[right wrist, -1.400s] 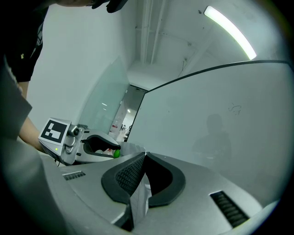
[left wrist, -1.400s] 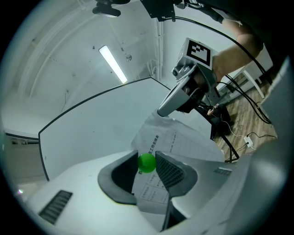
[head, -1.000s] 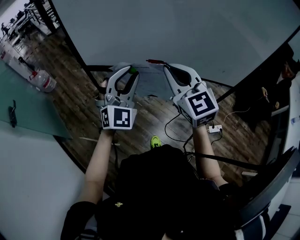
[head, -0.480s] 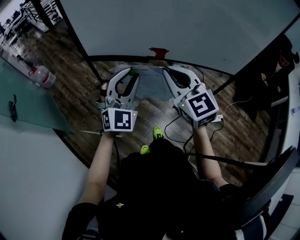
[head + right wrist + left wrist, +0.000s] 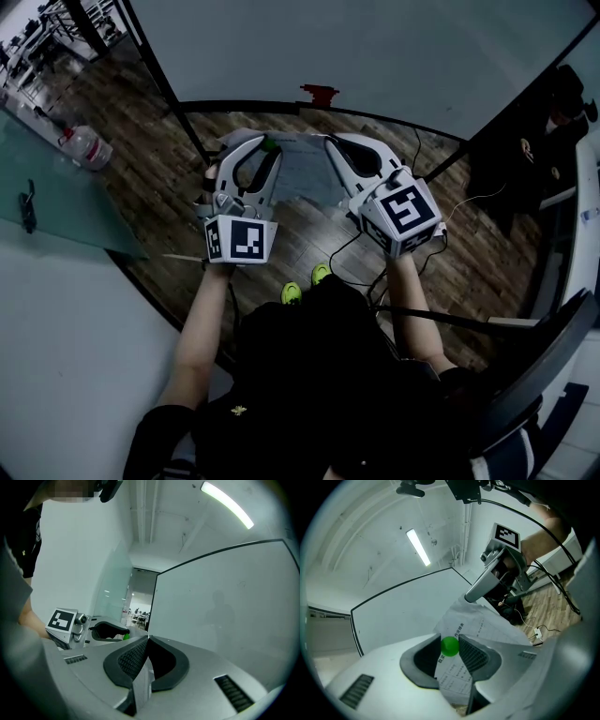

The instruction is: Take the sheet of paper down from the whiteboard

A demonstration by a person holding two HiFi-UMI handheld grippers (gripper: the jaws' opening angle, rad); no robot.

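Observation:
The printed sheet of paper [image 5: 305, 171] hangs off the whiteboard [image 5: 375, 56], stretched between my two grippers. My left gripper [image 5: 267, 146] grips the sheet's left top corner together with a small green ball magnet [image 5: 268, 144]. In the left gripper view the magnet [image 5: 450, 646] sits between the pads with the paper [image 5: 487, 630] running through them. My right gripper [image 5: 330, 142] is shut on the right top corner. In the right gripper view only a thin strip of paper [image 5: 143, 686] shows between its closed pads [image 5: 133, 660].
A red magnet [image 5: 320, 94] stays on the whiteboard's lower edge, just beyond the sheet. A glass tabletop [image 5: 56, 206] and a water bottle [image 5: 84, 148] are at the left. Cables [image 5: 352, 253] lie on the wooden floor. A dark chair [image 5: 525, 375] stands at the right.
Both grippers have drawn back from the whiteboard with the sheet between them. A gap has opened between the sheet's top edge and the red magnet on the board.

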